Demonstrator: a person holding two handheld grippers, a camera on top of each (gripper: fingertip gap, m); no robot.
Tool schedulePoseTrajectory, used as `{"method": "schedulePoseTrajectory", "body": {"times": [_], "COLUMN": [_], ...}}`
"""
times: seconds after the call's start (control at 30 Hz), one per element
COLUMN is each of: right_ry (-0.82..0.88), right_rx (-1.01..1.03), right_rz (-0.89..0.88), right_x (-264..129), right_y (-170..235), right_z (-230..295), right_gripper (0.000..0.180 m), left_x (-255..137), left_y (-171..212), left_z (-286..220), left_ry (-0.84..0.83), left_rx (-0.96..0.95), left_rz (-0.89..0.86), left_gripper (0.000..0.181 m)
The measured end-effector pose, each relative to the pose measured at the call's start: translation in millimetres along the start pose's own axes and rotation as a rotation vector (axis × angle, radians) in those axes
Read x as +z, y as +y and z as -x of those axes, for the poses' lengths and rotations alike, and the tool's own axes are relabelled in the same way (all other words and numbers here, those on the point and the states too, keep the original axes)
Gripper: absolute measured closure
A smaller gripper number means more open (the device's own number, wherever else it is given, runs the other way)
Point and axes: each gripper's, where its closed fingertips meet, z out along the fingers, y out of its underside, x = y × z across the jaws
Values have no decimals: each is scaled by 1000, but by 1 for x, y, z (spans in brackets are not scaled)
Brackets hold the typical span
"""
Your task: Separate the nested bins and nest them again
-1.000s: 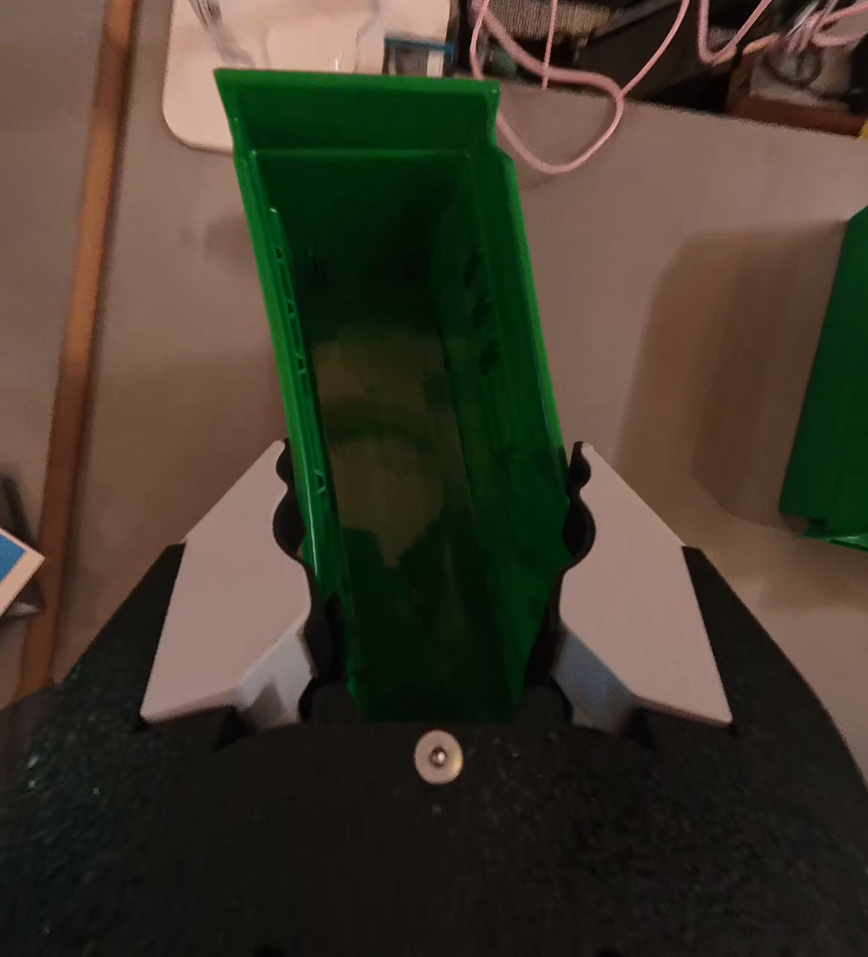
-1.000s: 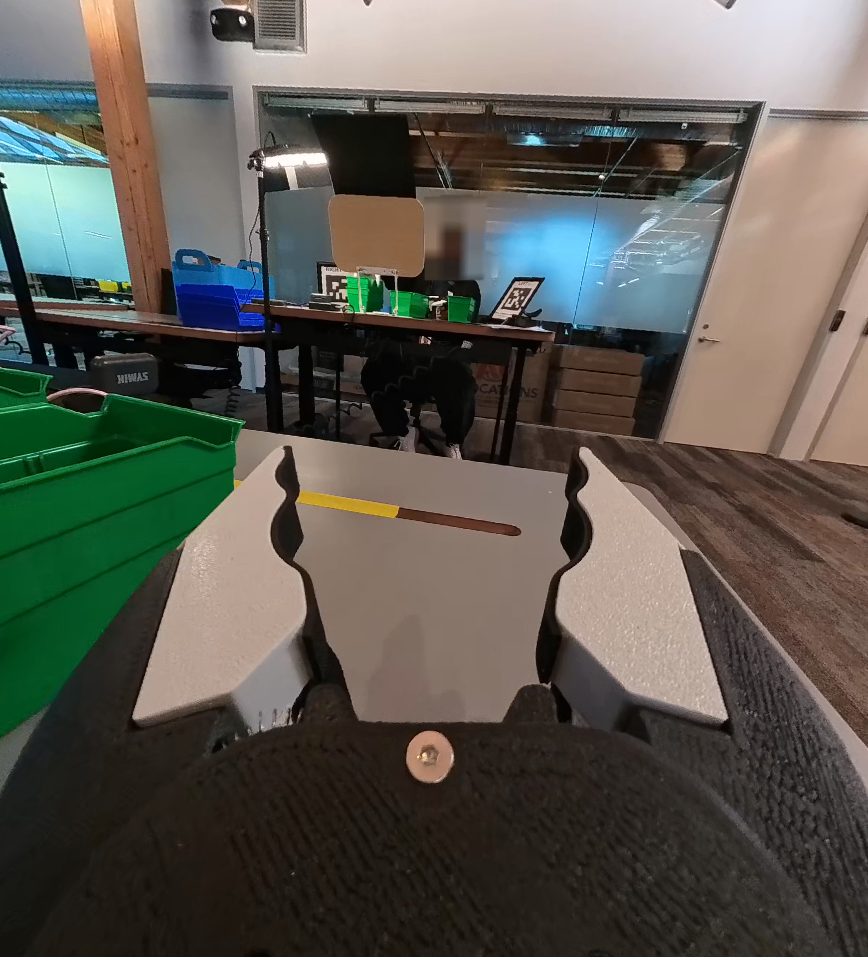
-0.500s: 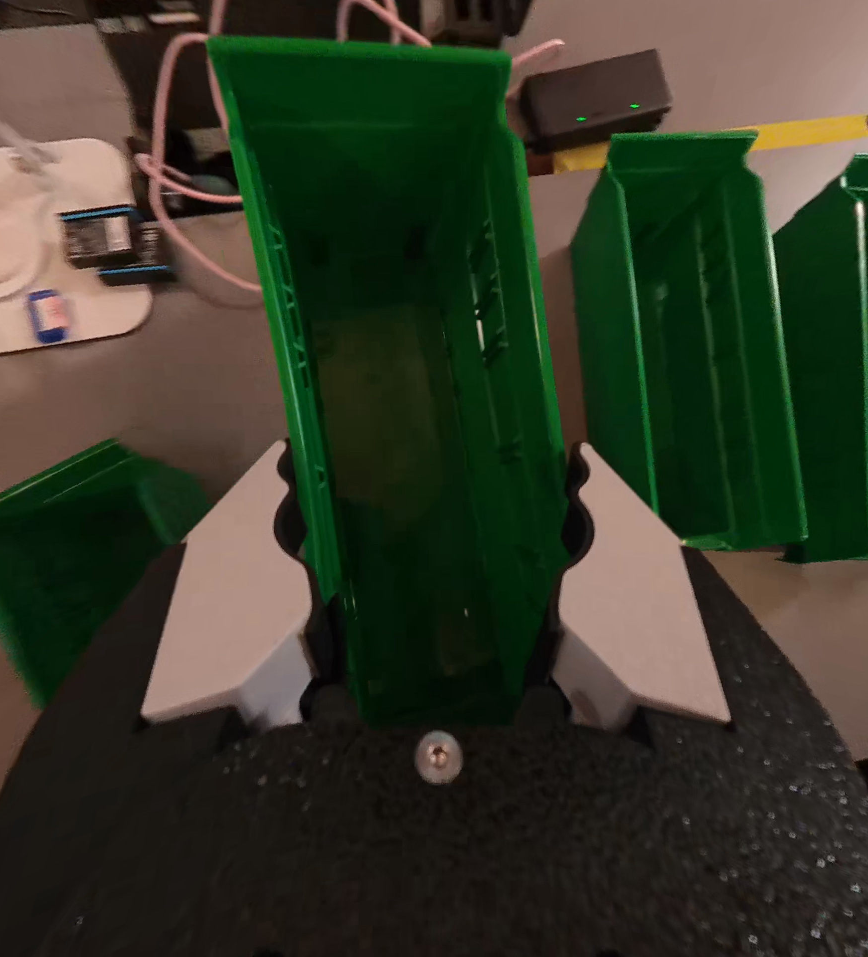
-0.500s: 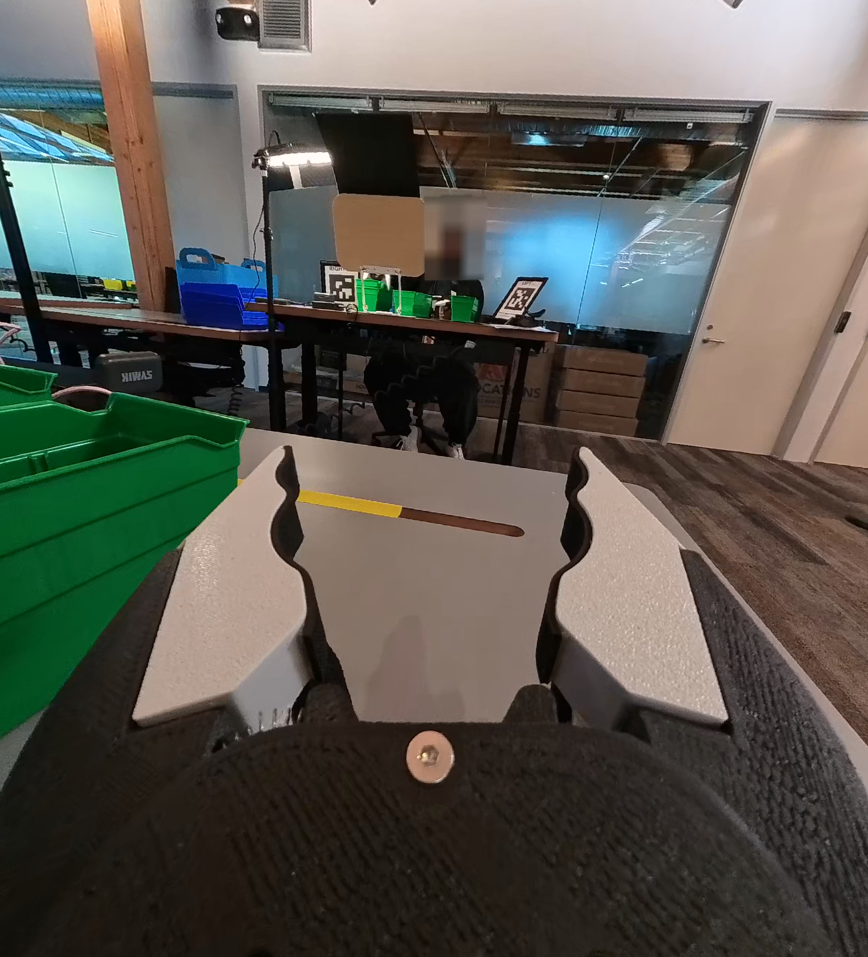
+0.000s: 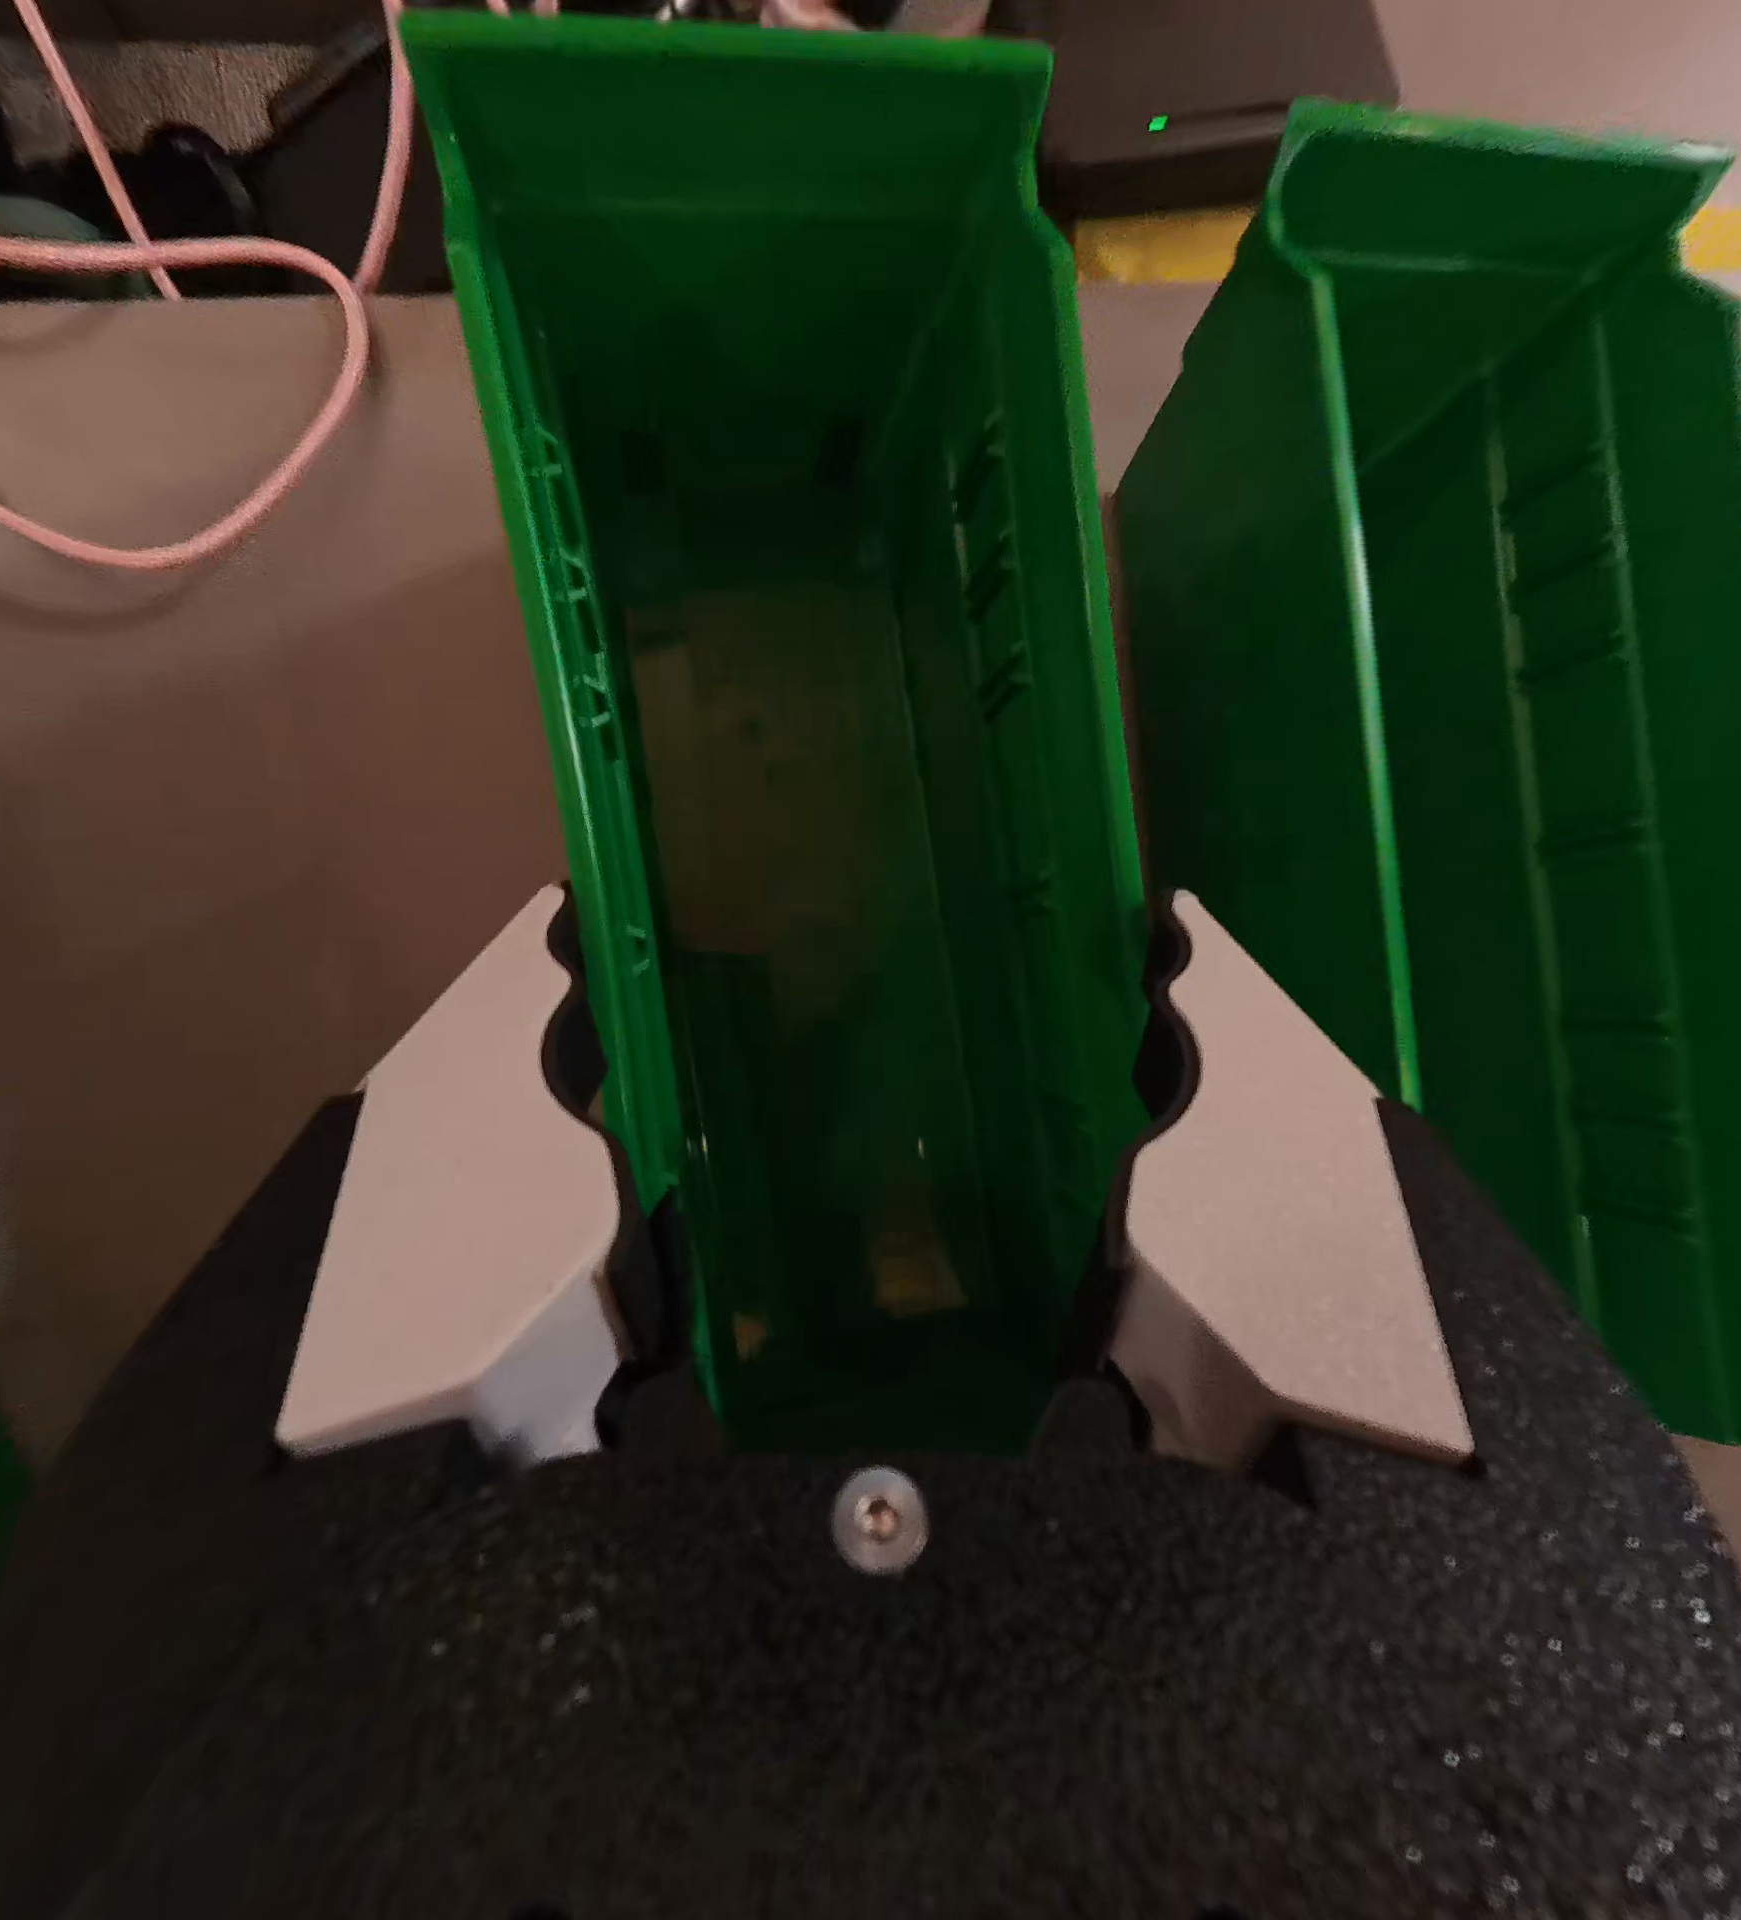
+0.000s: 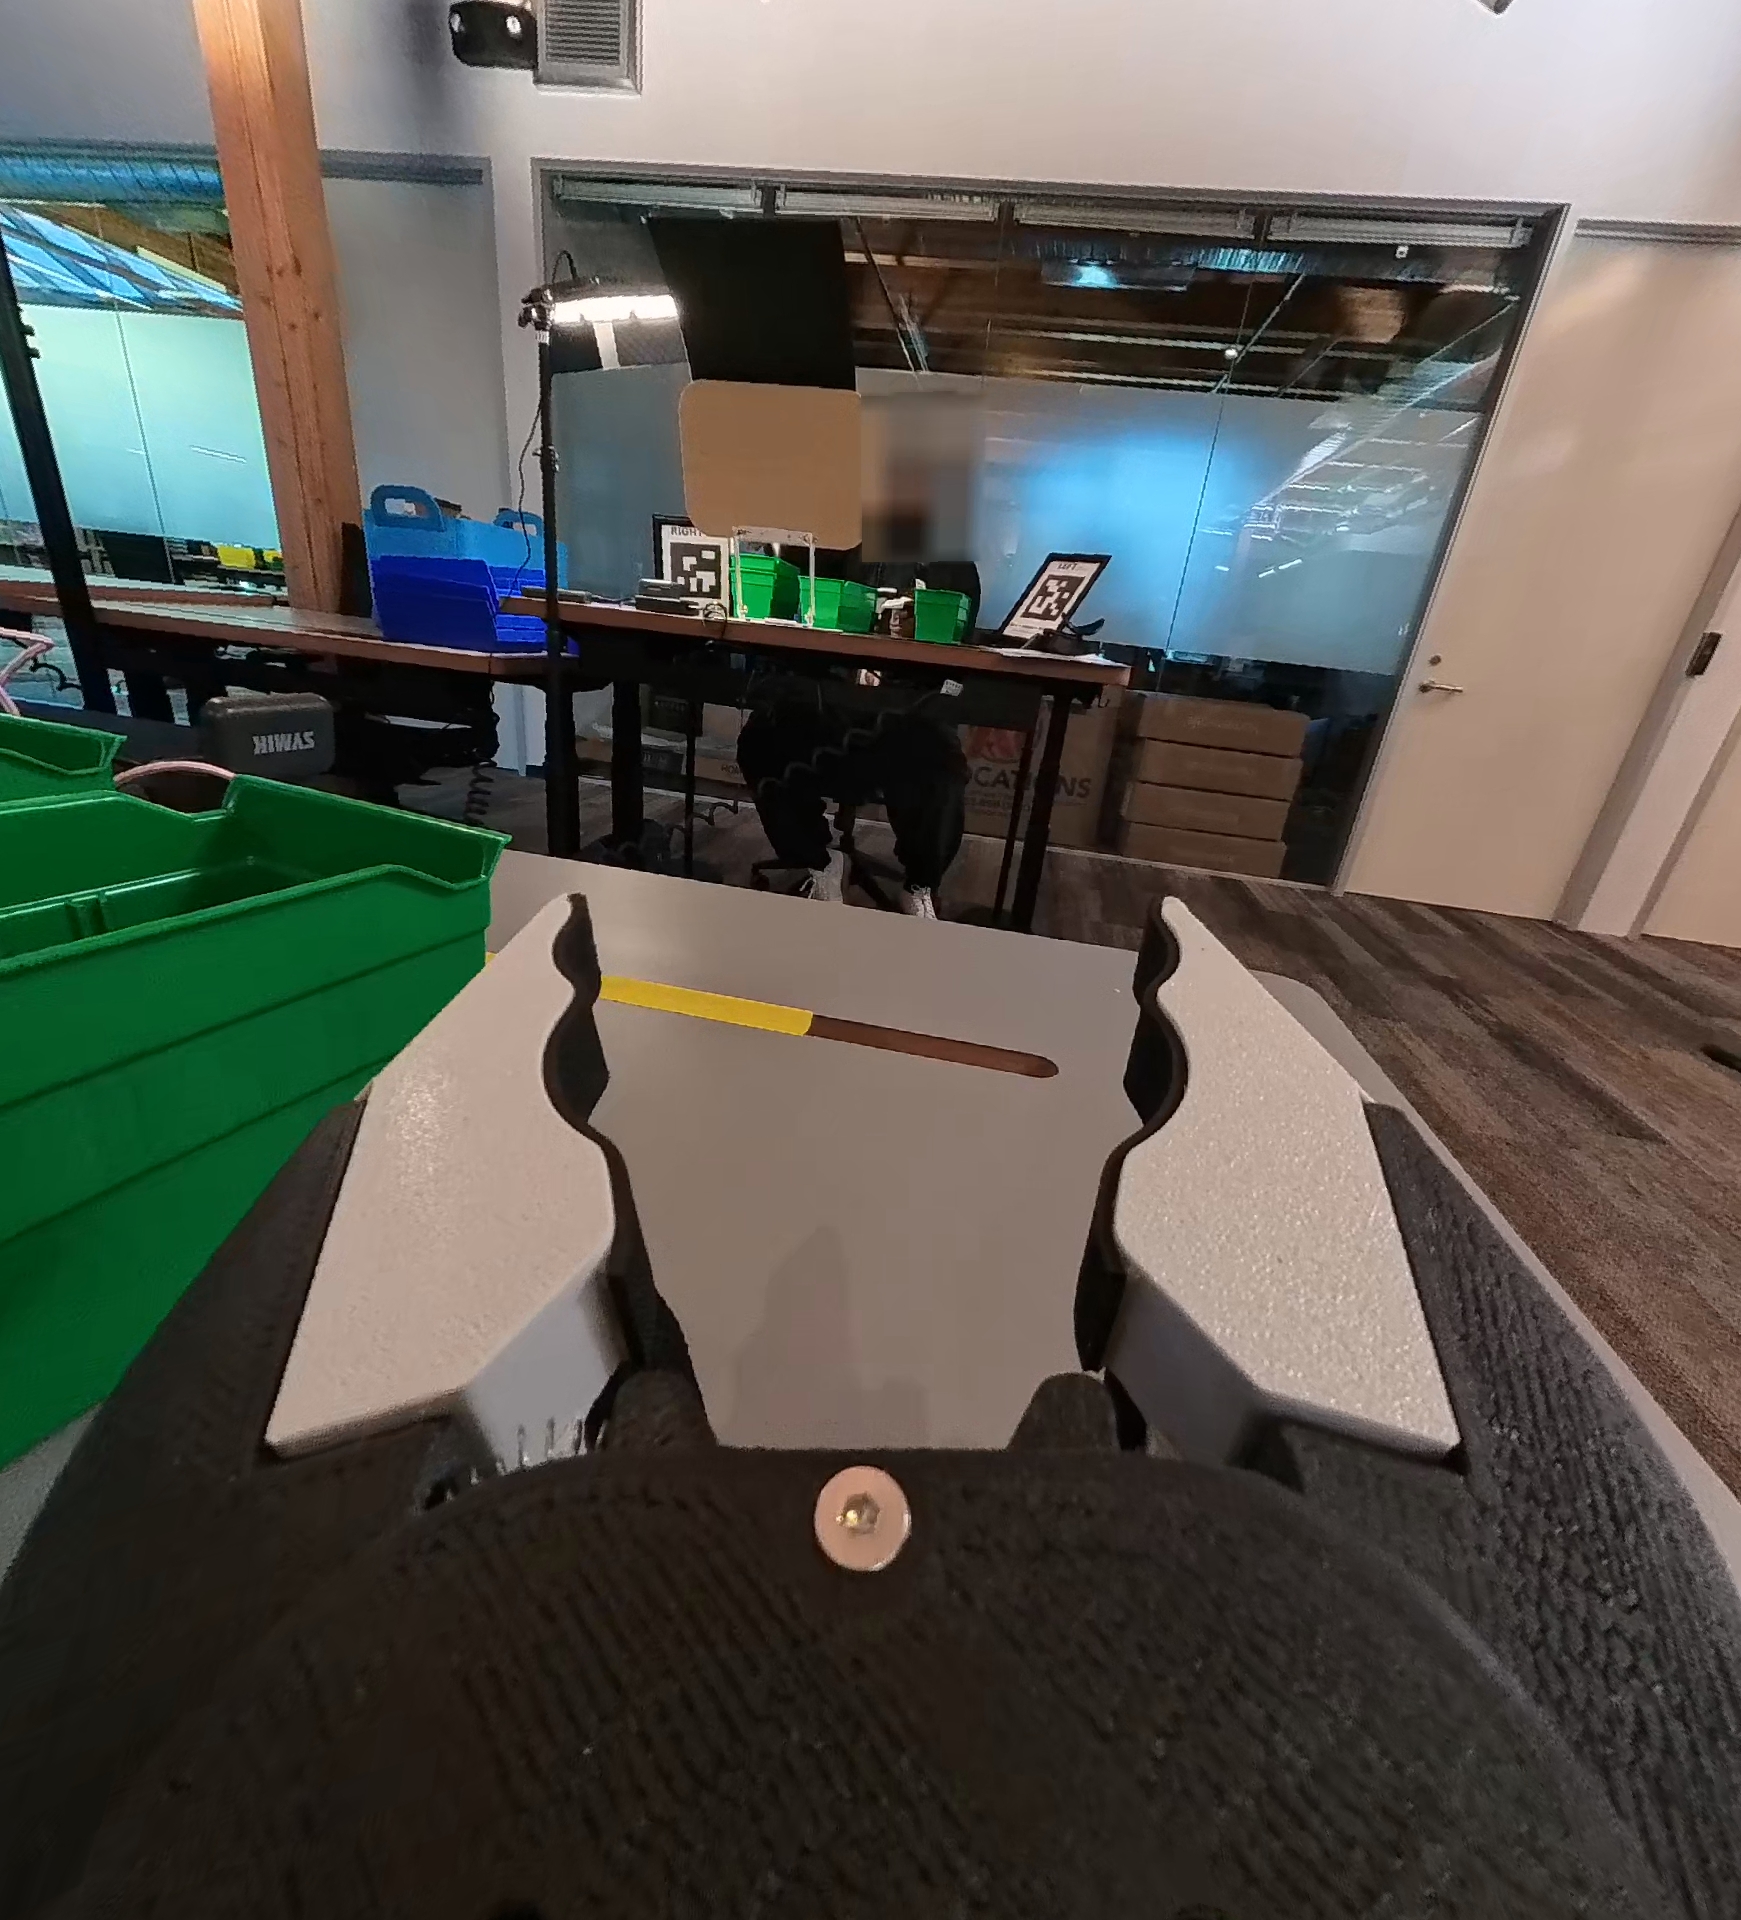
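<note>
between my left gripper (image 5: 861, 1049) fingers i hold a green bin (image 5: 804, 665) pointing long-ways away, the next bin (image 5: 1531, 727) sits just to its right, and my right gripper (image 6: 861, 1049) is wide and empty.

Showing green bin (image 5: 824, 644) between grey fingers (image 5: 471, 1174) with black pads; second green bin (image 5: 1531, 727) beside it. Lying on grey table (image 5: 170, 831): pink cable (image 5: 253, 520). Running across table: yellow-and-brown strip (image 6: 824, 1029). Standing behind: blue crates (image 6: 450, 582).

A held bin (image 5: 804, 727) sits left of another bin (image 5: 1531, 831).
</note>
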Motion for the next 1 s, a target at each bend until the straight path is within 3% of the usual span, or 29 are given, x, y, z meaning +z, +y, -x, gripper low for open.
{"method": "schedulePoseTrajectory", "body": {"times": [0.2, 0.33, 0.43, 0.6, 0.87, 1.0], "right_ry": [-4, -5, -10, -18, -20, 18], "right_rx": [-12, -12, -13, -24, -81, -116], "right_rz": [2, -1, 3, 5, 8, 17], "right_x": [0, 0, 1, 2, 2, 1], "right_y": [0, 0, 0, 1, 1, 2], "right_z": [2, 2, 2, 5, 10, 5], "right_gripper": [76, 76, 76, 76, 76, 76], "left_x": [5, 2, -21, -96, -226, -258], "left_y": [0, 24, 38, 75, 144, 193], "left_z": [2, -9, -19, -8, 104, 166], "left_ry": [-14, 40, 86, 58, -203, -231], "left_rx": [-10, 29, 95, 178, 8, -191], "left_rz": [-32, 77, 55, -91, -506, -650], "left_gripper": [65, 33, 30, 38, 50, 87]}}
